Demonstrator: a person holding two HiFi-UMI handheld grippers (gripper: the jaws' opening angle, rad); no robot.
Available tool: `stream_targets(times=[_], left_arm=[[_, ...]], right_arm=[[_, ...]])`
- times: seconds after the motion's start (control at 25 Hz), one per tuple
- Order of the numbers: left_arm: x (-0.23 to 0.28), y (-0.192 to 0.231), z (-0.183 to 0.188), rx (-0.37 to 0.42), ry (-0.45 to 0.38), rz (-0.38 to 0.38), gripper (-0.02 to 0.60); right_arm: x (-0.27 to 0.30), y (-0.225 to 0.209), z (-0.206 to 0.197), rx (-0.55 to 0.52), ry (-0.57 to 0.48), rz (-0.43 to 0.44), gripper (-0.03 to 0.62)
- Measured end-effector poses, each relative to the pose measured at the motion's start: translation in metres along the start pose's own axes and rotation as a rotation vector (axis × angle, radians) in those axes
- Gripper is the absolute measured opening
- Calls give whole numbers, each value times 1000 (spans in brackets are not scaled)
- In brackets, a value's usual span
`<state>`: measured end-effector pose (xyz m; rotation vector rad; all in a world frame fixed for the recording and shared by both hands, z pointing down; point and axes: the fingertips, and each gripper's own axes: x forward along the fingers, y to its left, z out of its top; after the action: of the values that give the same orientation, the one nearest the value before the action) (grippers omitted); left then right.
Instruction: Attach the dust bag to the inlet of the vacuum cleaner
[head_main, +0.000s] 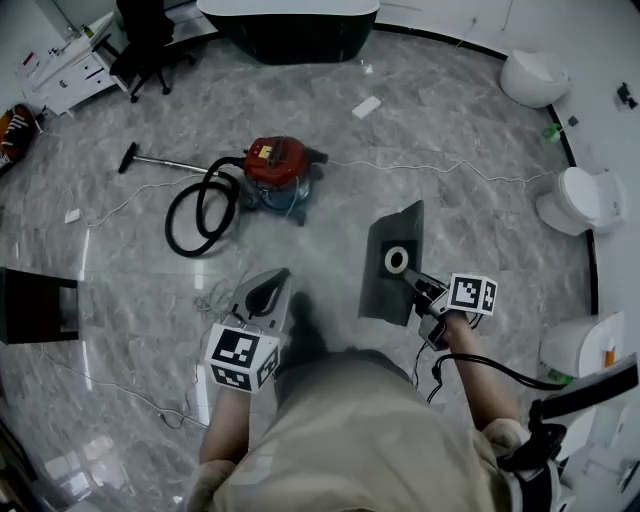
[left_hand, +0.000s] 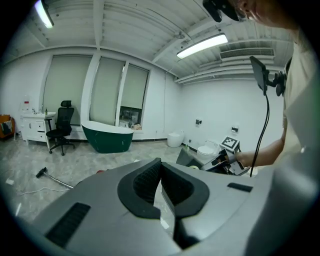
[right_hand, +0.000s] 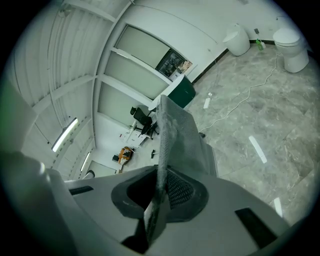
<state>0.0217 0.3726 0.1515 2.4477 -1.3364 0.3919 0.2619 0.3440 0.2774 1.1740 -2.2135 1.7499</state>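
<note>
Above the marble floor (head_main: 480, 120), right hand-held gripper (head_main: 410, 277) clamps the dust bag (head_main: 380, 295) — left hand-held gripper (head_main: 272, 285) seemingly closed, empty.

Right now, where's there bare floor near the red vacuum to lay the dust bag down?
Bare floor lies right of the dust bag, between the white cord and the toilet. Another open stretch sits between the vacuum and the bathtub. It is crowded left of the vacuum: hose coil, wand, loose cables.
</note>
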Motion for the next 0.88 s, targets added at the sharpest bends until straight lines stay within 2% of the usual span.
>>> stream_targets(times=[0.2, 0.4, 0.6, 0.88], left_arm=[[34, 76, 16, -14, 26, -59, -5], [63, 140, 37, 5, 51, -104, -5], [86, 170, 42, 16, 82, -131, -5], [138, 200, 46, 14, 149, -133, -5]], right_arm=[[56, 18, 30, 11, -10, -78, 38], [111, 29, 60, 9, -11, -137, 38], [150, 32, 89, 29, -33, -140, 37], [200, -1, 138, 82, -30, -175, 37]])
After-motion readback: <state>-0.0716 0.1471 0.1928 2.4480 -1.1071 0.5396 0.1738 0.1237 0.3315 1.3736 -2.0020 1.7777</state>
